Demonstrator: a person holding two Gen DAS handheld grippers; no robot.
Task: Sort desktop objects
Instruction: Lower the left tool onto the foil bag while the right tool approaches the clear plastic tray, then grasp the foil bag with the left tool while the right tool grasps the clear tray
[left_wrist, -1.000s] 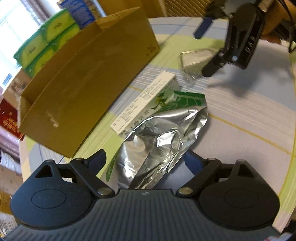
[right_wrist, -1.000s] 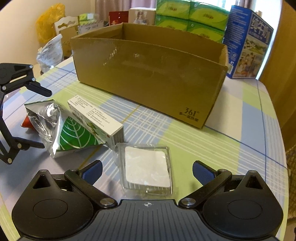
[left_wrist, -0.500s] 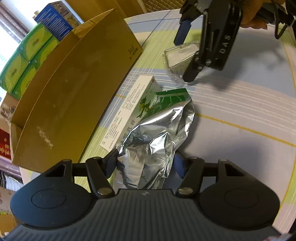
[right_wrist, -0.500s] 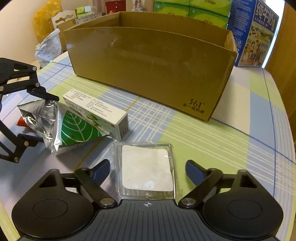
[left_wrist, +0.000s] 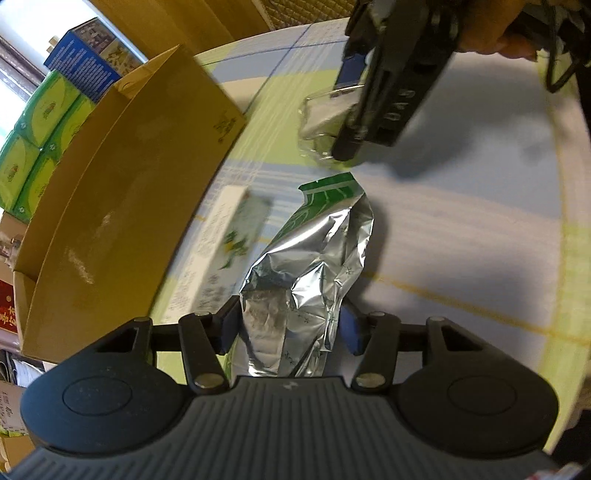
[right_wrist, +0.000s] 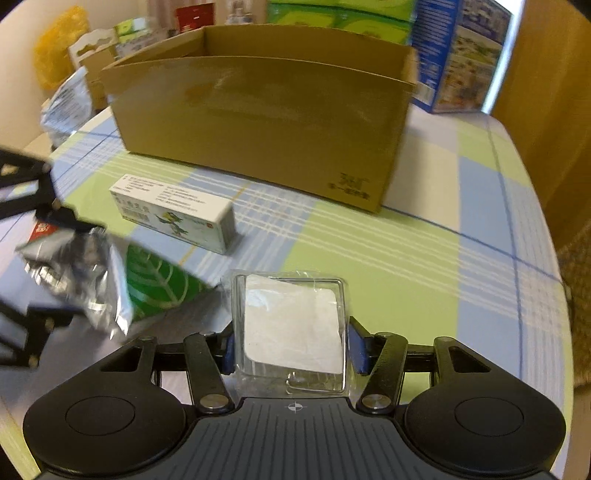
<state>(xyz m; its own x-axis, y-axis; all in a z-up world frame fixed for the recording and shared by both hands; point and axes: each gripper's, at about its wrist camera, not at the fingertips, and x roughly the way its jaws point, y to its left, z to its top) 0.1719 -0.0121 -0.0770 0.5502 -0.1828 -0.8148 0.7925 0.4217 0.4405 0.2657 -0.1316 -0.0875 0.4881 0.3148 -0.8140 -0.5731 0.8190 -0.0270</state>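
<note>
My left gripper (left_wrist: 288, 328) is shut on a crumpled silver and green foil bag (left_wrist: 314, 266), held just above the checked tablecloth. A white medicine carton (left_wrist: 225, 236) lies beside the bag, at the foot of the open cardboard box (left_wrist: 122, 206). My right gripper (right_wrist: 293, 349) is shut on a clear plastic blister pack with a white pad (right_wrist: 291, 325). From the right wrist view the carton (right_wrist: 173, 214) lies ahead to the left, in front of the cardboard box (right_wrist: 266, 122), and the foil bag (right_wrist: 110, 284) hangs at the left in the left gripper (right_wrist: 40, 258).
Green tissue packs (left_wrist: 40, 136) and a blue carton (right_wrist: 458, 55) stand behind the cardboard box. A silver bag (right_wrist: 70, 107) and a yellow bag (right_wrist: 55, 48) sit past the table's far left edge. The round table's edge (right_wrist: 554, 258) curves close on the right.
Both grippers have gone from open to shut: the left on the foil bag, which has lifted off the carton, and the right on the blister pack.
</note>
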